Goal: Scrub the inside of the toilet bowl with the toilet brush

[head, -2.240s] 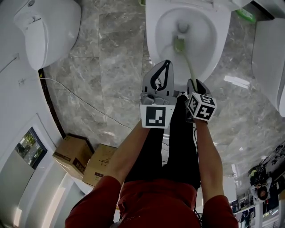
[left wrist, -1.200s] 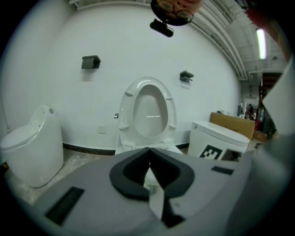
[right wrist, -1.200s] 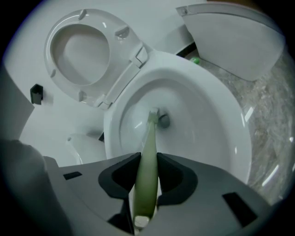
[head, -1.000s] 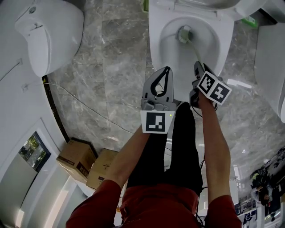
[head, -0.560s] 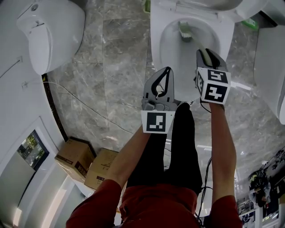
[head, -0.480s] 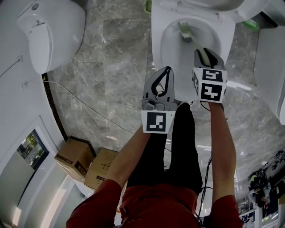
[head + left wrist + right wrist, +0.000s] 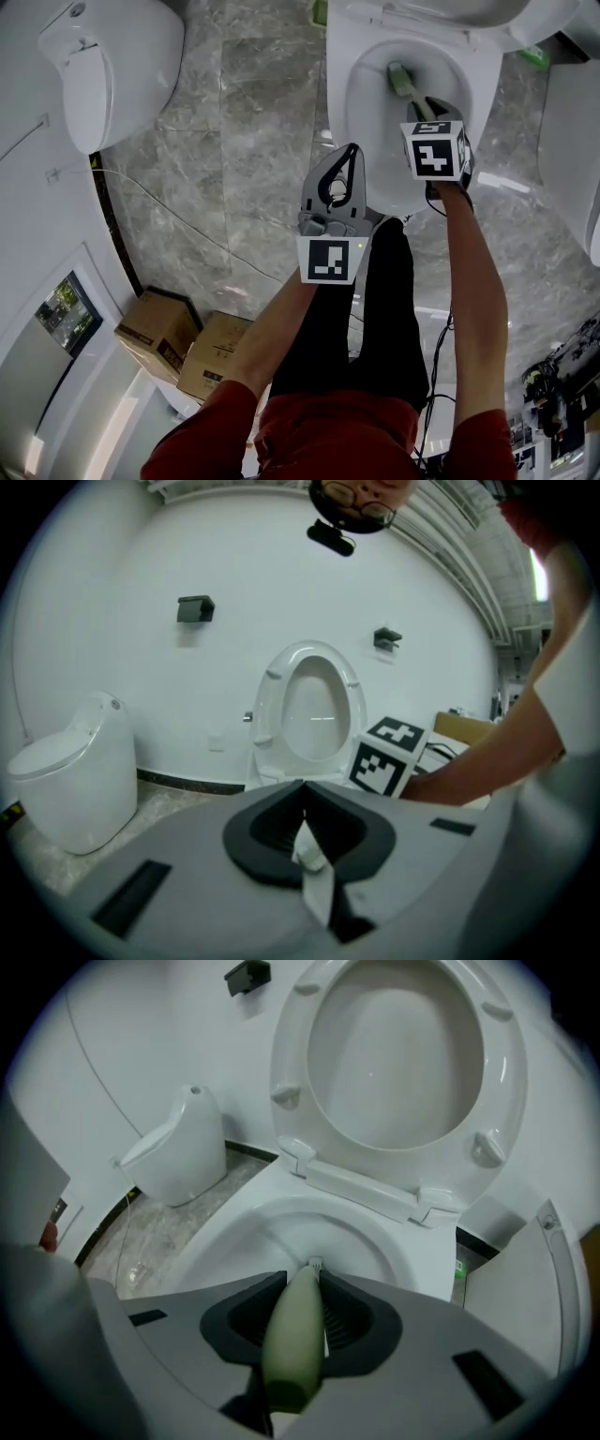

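Spanning the head view, a grey marbled tile floor (image 7: pixel 253 141) carries a closed white toilet (image 7: pixel 112 66) at left and two brown cardboard boxes (image 7: pixel 155 326) nearer the person. The open white toilet bowl (image 7: pixel 339 103), seat raised, contains the pale green toilet brush (image 7: pixel 401 80), its head apparently against the far inner wall. The right gripper (image 7: pixel 305 1283) clamps the brush handle, its marker cube partly masking the bowl. The left gripper (image 7: pixel 351 150), jaws pressed together, hangs just beside the rim.
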Tool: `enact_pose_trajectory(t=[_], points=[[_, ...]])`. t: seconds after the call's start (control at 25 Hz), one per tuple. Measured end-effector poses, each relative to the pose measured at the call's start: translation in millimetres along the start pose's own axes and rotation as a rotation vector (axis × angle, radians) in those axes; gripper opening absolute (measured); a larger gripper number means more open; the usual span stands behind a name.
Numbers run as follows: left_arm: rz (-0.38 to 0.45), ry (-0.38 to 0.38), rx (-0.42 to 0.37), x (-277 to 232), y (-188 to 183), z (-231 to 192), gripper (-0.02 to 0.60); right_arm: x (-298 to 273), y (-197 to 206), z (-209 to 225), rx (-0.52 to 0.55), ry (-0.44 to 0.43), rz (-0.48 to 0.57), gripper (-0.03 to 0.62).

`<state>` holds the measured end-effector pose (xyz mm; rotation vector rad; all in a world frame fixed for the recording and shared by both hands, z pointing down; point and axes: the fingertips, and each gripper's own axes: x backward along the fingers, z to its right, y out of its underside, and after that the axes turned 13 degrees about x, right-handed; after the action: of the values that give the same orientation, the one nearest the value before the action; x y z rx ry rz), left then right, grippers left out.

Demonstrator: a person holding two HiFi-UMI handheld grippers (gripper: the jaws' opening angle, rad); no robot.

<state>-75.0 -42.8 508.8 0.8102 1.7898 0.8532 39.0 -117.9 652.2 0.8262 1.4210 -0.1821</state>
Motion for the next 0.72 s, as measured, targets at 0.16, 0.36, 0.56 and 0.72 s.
enact_pose_trajectory(t=[0.16,0.36,0.56,0.72], points=[[0.012,-0.002,0.005,-1.1,-2.6,-0.7,0.000,27.2,-8.8,4.5,-0.056,0.017,0.079,0.104],[0.031,0.011,-0.008,-4.7,-13.1,4.6,0.000,56.3,-16.2,16.1,-0.134,0.059,0.150,0.105],[0.042,0.018,-0.023,-8.0,-20.2,7.6,0.000,35.0,-3.0,21.8,-0.229,0.054,0.095,0.105],[0.035,0.019,-0.022,-6.3,-18.4,11.9,0.000,5.3,30.1,26.9,-0.407,0.039,0.016,0.105]])
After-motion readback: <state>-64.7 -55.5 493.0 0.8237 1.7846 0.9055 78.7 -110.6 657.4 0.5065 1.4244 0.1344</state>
